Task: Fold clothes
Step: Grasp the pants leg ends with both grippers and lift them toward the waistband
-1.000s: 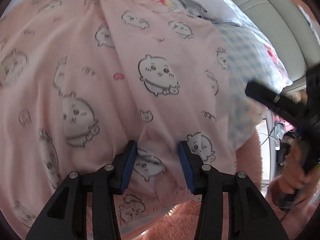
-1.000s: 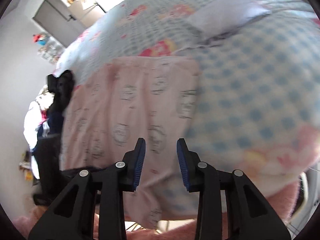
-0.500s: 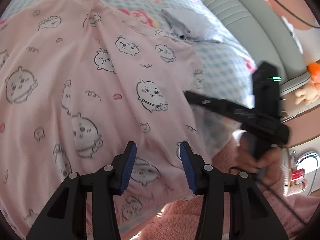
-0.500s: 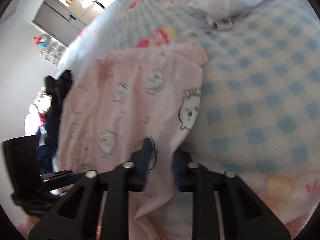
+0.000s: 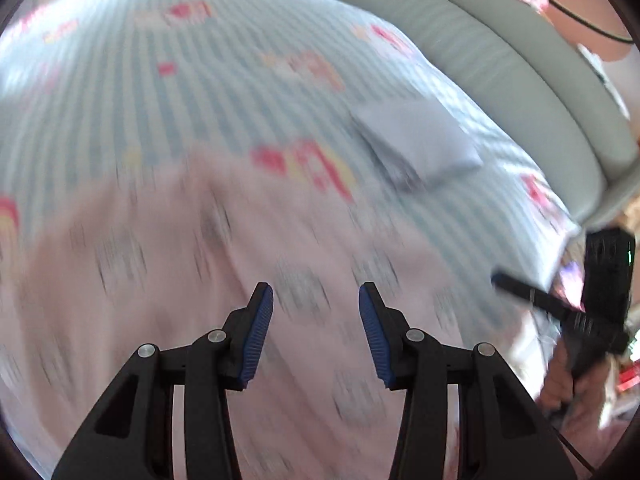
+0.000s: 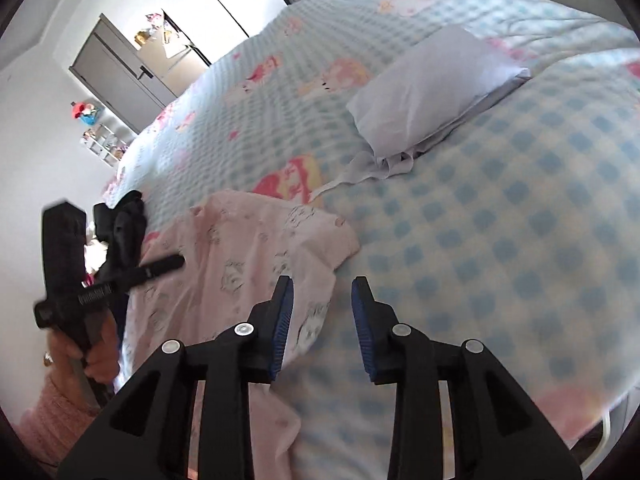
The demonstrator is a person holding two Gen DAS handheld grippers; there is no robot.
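Both grippers stand with their blue pads spread and nothing between them: the left gripper [image 5: 316,332] hangs over the pink printed garment [image 6: 240,264], and the right gripper [image 6: 322,324] hangs at that garment's right-hand edge, its left pad over pink cloth and its right pad over the checked bedspread [image 6: 500,240]. Taking the garment as the landmark, it lies on the bedspread at the near side of the bed, its top layer doubled over so that a rounded corner shows at its far right; how many layers lie beneath I cannot tell, and the left wrist view is too blurred to help. Just beyond its far edge rests a folded pale lilac piece [image 6: 432,88], and a dark heap [image 6: 120,232] sits off its far left corner. My judgement is that one fold sits laid and released, with neither tool gripping. Whether a further fold is due or this piece is finished, the scene fits both. Any new grasp would need the pads to close on a single clean edge, since loose layers will slide apart.
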